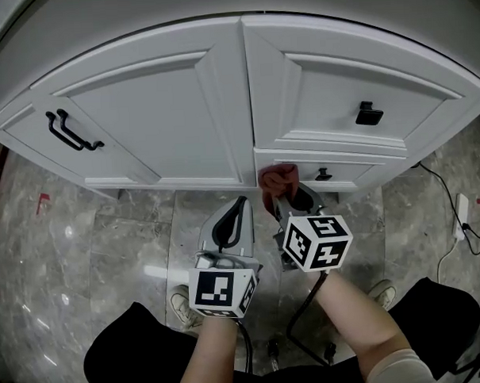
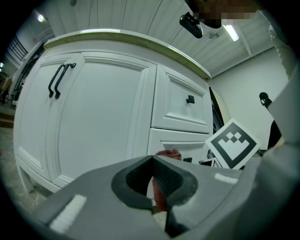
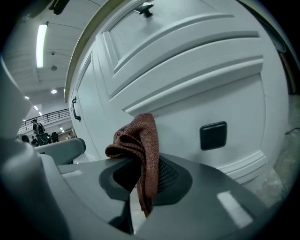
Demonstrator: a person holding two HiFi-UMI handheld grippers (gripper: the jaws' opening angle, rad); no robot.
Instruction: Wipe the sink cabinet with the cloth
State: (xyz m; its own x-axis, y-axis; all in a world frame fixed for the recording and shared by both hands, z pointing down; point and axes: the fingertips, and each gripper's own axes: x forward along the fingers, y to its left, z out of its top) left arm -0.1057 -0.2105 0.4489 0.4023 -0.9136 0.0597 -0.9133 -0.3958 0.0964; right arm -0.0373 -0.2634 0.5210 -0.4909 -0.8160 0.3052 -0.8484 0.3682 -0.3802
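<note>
A white sink cabinet [image 1: 181, 110] fills the top of the head view, with a door on the left and drawers on the right. My right gripper [image 1: 284, 194] is shut on a reddish-brown cloth [image 1: 277, 177], and the cloth's bunched end is pressed against the lower drawer front [image 1: 358, 174] near its left edge. In the right gripper view the cloth [image 3: 139, 150] hangs from the closed jaws in front of the drawer [image 3: 197, 98]. My left gripper [image 1: 239, 206] is shut and empty, held low just left of the right one, short of the cabinet [image 2: 103, 117].
Black bar handles [image 1: 69, 131] sit on the left door. A square black knob [image 1: 369, 113] is on the upper drawer and a smaller one [image 1: 323, 174] on the lower drawer. Grey marble floor [image 1: 83, 233] lies below. A cable and white plug [image 1: 461, 209] lie at the right.
</note>
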